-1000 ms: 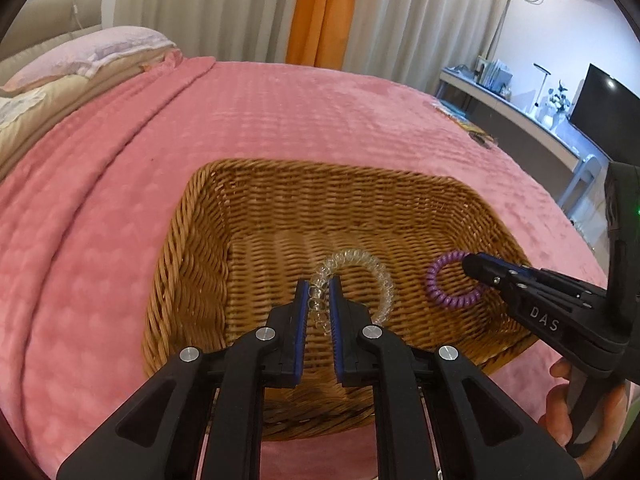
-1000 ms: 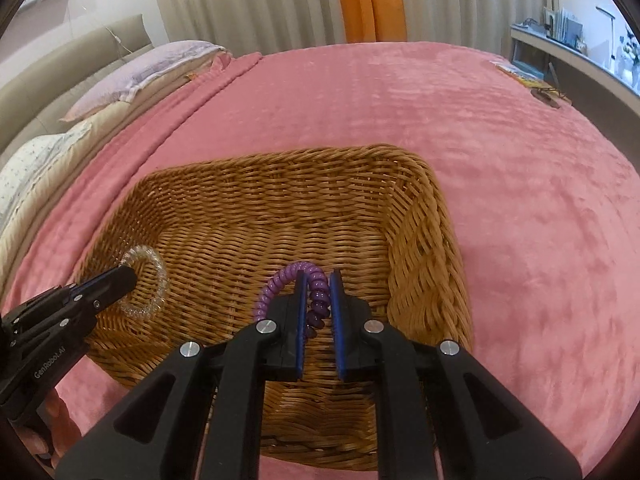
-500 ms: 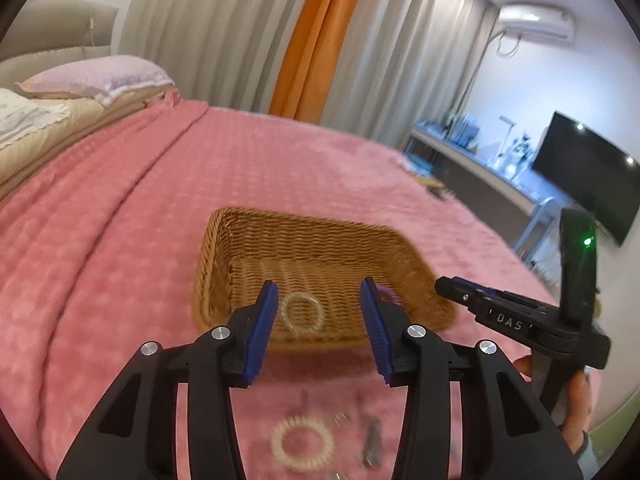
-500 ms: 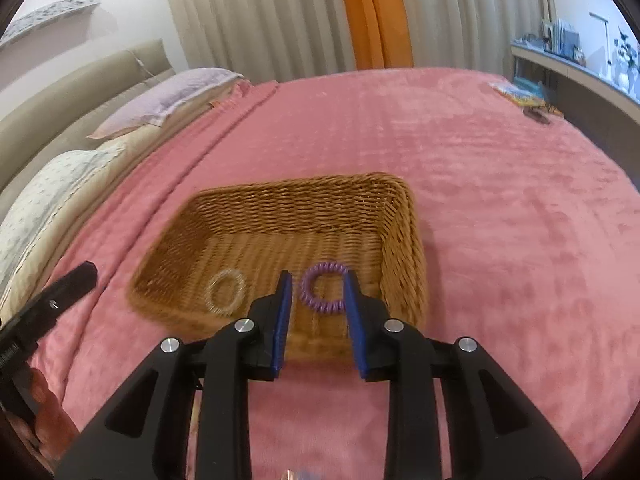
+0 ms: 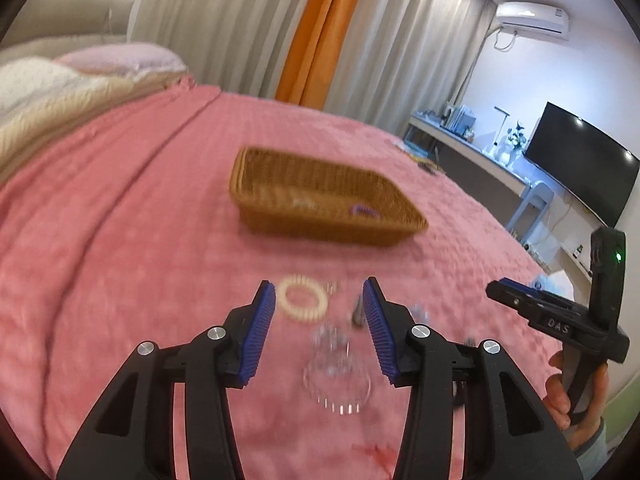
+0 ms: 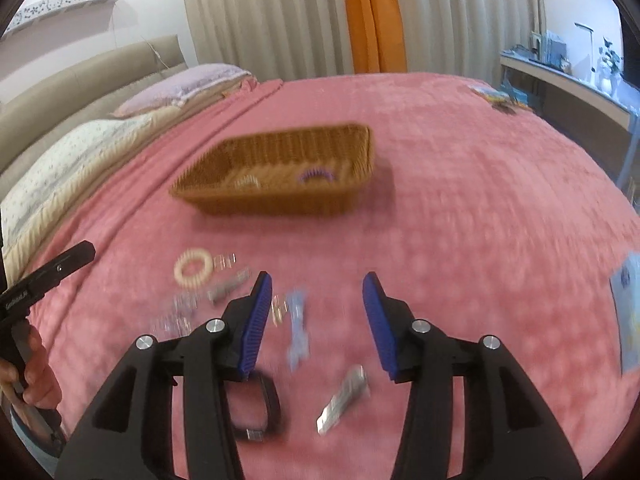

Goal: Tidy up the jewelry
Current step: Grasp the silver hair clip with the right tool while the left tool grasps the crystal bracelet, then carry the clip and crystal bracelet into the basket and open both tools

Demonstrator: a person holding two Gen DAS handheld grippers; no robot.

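A wicker basket sits on the pink bedspread with a purple coil band and a clear coil band inside. Loose jewelry lies on the near bedspread: a cream coil band, a clear bracelet, a pale blue clip, a silver clip and a black band. My left gripper hangs over these pieces, jaws opening, nothing between them. My right gripper is likewise opening and holds nothing.
Pillows and a headboard stand at the left. Curtains hang behind the bed; a desk with a TV is at the right. A blue card lies at the bedspread's right edge. A hand holds the right gripper's handle.
Both grippers let go of their coil bands in the basket, opened, and pulled back toward the near side of the bed. The loose jewelry has come into view beneath them.
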